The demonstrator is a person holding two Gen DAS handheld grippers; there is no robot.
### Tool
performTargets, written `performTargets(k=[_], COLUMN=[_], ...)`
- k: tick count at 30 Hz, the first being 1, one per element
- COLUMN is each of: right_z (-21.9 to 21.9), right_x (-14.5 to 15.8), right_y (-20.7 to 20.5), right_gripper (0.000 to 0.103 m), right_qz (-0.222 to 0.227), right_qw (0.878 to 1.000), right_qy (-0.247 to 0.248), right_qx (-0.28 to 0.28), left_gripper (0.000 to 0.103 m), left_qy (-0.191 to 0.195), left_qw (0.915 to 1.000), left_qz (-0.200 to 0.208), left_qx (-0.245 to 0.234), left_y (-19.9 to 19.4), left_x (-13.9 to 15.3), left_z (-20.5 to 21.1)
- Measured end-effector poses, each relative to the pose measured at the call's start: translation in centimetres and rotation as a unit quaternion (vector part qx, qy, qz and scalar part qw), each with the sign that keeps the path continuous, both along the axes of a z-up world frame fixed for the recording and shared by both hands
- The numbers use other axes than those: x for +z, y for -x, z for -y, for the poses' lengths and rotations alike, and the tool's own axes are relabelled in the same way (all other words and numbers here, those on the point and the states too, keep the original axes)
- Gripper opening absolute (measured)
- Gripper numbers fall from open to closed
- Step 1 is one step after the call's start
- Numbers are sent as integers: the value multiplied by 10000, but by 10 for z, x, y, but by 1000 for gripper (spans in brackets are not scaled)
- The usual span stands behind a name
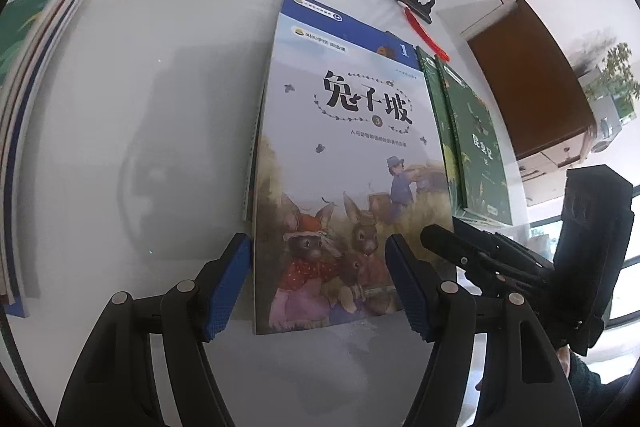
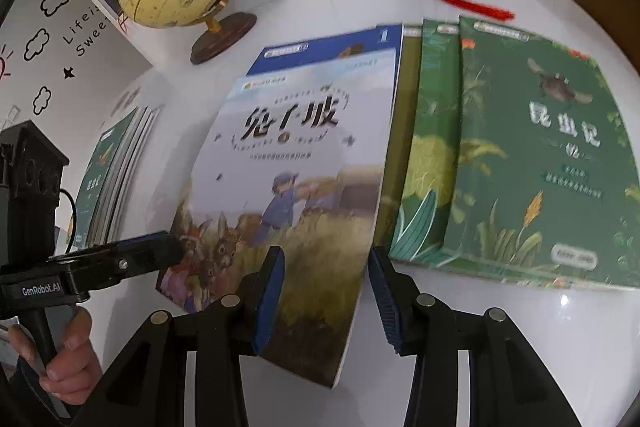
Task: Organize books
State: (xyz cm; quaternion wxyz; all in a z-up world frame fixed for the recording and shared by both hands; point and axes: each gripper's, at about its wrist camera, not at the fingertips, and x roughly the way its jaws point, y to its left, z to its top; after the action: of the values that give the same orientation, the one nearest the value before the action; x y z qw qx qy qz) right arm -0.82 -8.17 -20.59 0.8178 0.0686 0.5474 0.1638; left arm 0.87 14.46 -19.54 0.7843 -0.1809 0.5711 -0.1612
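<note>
Both grippers, left (image 1: 320, 283) and right (image 2: 326, 297), fingers wide over the rabbit book (image 1: 344, 163) beside green books (image 2: 532, 155).

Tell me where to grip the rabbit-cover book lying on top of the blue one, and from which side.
Grip the pale rabbit-cover paperback at its near bottom edge, coming in low from the front. It lies flat on the blue-covered book, and the green books crowd its right side. Both the left gripper and right gripper already face that edge, open.
</note>
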Motion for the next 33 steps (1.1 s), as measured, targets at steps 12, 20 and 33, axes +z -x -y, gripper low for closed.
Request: performTargets(k=[12, 20, 33], right_z=[0, 4, -9], right_x=[5, 18, 10], right_y=[7, 8, 6], right_gripper=[44, 44, 42], right_qz=[273, 523, 639], right_qw=[9995, 9979, 9951], right_qy=[20, -28, 327], right_qx=[142, 381, 684], left_gripper=[63, 63, 36], left_qy=[418, 1166, -810], left_qw=[9989, 9927, 9965], left_qz=[74, -71, 87], left_qx=[204, 294, -180], left_y=[10, 8, 4], left_x=[7, 4, 2], left_z=[-6, -3, 41])
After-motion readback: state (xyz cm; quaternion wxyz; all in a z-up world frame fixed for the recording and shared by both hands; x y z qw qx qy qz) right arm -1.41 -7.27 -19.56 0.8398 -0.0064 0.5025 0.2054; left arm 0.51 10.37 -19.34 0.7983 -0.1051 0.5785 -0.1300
